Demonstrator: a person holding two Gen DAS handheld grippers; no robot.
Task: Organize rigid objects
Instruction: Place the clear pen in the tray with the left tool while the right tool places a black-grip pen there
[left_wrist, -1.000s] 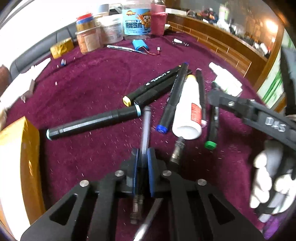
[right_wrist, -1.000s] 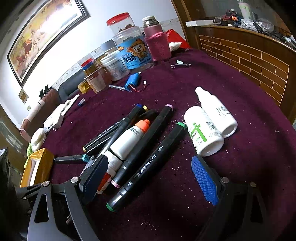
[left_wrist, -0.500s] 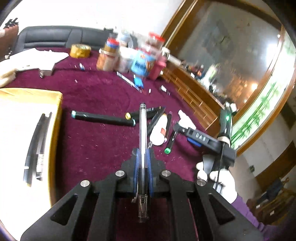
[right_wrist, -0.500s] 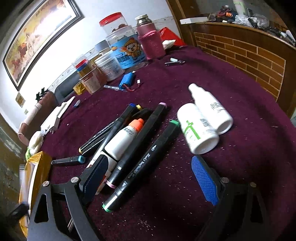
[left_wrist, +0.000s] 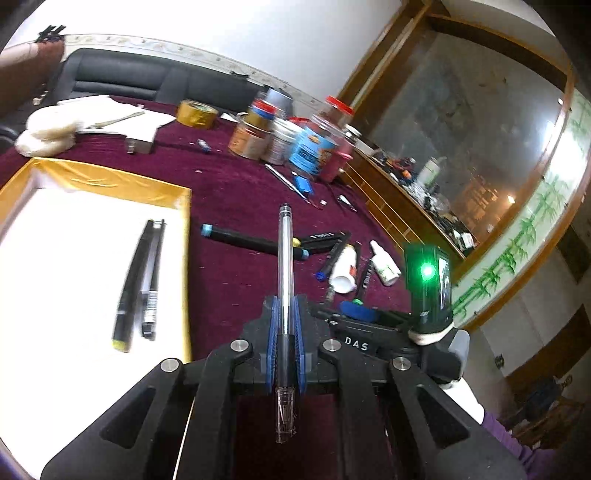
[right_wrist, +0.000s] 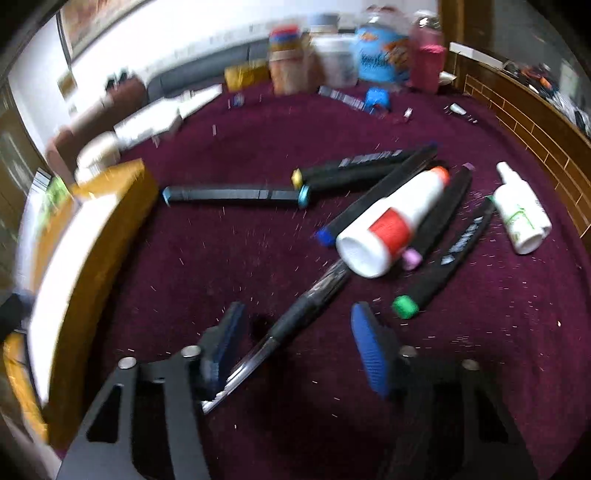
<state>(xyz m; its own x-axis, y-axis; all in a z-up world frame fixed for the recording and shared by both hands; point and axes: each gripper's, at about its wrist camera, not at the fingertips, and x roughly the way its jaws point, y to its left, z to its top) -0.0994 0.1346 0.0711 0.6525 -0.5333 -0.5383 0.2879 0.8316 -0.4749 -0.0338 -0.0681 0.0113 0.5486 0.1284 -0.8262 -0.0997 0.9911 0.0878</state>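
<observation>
Left wrist view: your left gripper (left_wrist: 284, 325) is pinching a clear ballpoint pen (left_wrist: 285, 258) between its blue pads, the barrel running straight up the middle of the frame. Carry it toward the gold-edged box (left_wrist: 110, 177) at the left and lay it parallel to the two pens (left_wrist: 142, 280) already lying on the white lining; lower it close before letting go, so it cannot roll. Just right of the pads, white letters on your other tool read "DAS".

In the right wrist view, your right gripper (right_wrist: 295, 343) is spread wide around a dark-grip pen (right_wrist: 295, 321) low in the frame. Centre it on the rubber grip before closing. Beyond lie black markers (right_wrist: 236, 194) and a white bottle (right_wrist: 391, 225); its red label is probably printed, but blur hides the words.
</observation>
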